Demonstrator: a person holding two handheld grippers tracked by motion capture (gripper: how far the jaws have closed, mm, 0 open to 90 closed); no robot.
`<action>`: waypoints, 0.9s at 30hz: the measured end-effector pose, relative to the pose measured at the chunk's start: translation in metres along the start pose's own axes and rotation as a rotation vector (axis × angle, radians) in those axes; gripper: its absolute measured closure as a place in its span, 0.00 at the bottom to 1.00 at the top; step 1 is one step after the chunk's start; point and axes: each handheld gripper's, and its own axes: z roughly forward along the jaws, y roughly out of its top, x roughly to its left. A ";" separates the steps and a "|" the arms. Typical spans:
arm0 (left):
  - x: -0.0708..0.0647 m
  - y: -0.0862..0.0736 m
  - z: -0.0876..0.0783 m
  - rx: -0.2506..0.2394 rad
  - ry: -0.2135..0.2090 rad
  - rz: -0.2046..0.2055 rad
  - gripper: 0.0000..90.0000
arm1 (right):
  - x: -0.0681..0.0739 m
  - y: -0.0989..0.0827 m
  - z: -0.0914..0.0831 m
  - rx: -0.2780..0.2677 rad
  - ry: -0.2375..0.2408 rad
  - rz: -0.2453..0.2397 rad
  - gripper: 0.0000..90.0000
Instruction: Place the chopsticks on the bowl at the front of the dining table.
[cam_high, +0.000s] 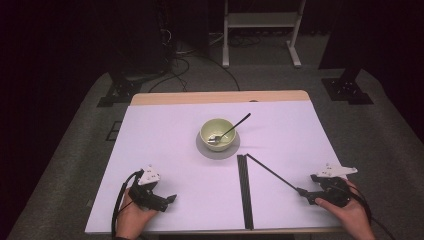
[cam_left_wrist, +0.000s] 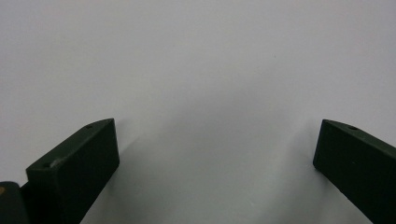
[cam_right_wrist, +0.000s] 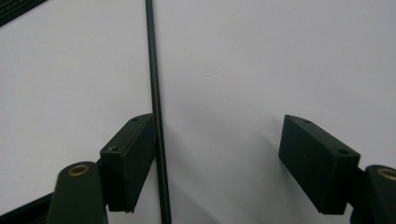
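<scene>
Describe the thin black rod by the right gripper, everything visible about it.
The thin black rod is straight, slender, dark and matte. It lies flat on the white table, running diagonally from the top end of the black strips down to the right gripper. In the right gripper view it passes between the open jaws, right against the inner face of one finger and well apart from the other, so it is not clamped.
</scene>
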 end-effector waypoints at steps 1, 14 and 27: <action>0.000 0.000 0.000 0.000 0.000 0.000 0.00 | -0.001 0.000 0.000 -0.001 -0.001 -0.002 0.31; 0.000 0.000 0.000 0.000 -0.001 0.000 0.00 | -0.011 0.004 0.001 -0.005 -0.026 0.011 0.35; 0.000 0.000 0.000 0.001 0.000 0.000 0.00 | -0.021 0.006 0.004 -0.014 -0.031 0.025 0.49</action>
